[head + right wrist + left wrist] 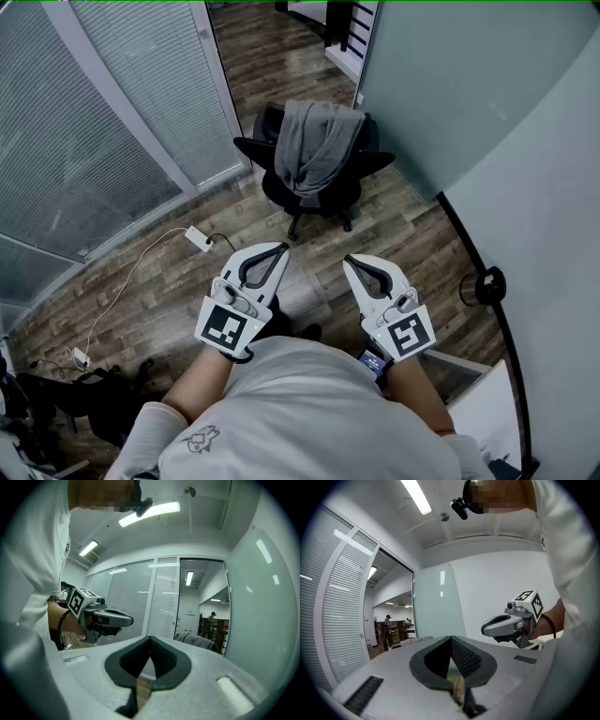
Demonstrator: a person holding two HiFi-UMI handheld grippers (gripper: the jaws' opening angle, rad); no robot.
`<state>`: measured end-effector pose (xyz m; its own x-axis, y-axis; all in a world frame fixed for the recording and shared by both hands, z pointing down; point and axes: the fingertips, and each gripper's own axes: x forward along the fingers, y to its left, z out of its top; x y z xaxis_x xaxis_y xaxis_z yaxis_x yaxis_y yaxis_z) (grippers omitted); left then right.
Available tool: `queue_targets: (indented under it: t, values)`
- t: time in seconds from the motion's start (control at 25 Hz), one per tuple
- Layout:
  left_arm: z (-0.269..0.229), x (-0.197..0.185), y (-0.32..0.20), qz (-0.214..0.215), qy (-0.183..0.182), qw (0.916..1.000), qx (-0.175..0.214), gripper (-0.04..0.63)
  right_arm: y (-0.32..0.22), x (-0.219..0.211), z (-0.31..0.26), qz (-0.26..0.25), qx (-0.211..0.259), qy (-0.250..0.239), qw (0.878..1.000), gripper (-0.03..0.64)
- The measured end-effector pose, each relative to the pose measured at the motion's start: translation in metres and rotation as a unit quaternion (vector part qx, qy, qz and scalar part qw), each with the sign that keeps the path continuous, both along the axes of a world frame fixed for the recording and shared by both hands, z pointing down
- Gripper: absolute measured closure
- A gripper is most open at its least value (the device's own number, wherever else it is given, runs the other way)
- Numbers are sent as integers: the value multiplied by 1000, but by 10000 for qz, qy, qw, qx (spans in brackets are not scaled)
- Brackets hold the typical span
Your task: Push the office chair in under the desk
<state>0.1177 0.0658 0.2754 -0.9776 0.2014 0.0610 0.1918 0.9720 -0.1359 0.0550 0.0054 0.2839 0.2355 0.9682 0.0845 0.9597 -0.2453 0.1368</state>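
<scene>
In the head view the office chair [314, 187] stands well ahead on the wood floor [141, 291], a grey jacket [317, 150] draped over its back, and the pale desk [553, 281] lies off to the right (if we read that curved edge rightly); we judge that a push on the loose jacket could slip, or the wheels could swing the chair wide of the desk; the left gripper [280, 250] and right gripper [350, 262] are held level, side by side, pointing at the chair and well apart from it. In the left gripper view its jaws are pressed together on nothing; in the right gripper view likewise, with the chair showing beyond the tips.
</scene>
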Motion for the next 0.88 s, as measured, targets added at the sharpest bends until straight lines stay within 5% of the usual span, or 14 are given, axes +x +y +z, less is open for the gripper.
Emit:
queue_targets:
  t: [0.48,0.88]
  values:
    - [2,5,2,9,11,10000,10,597,2,6,3,4,21,61,10000,615]
    - [15,3,72,163,45,9998,132,597,71,2,18,89,180,105,9997,614]
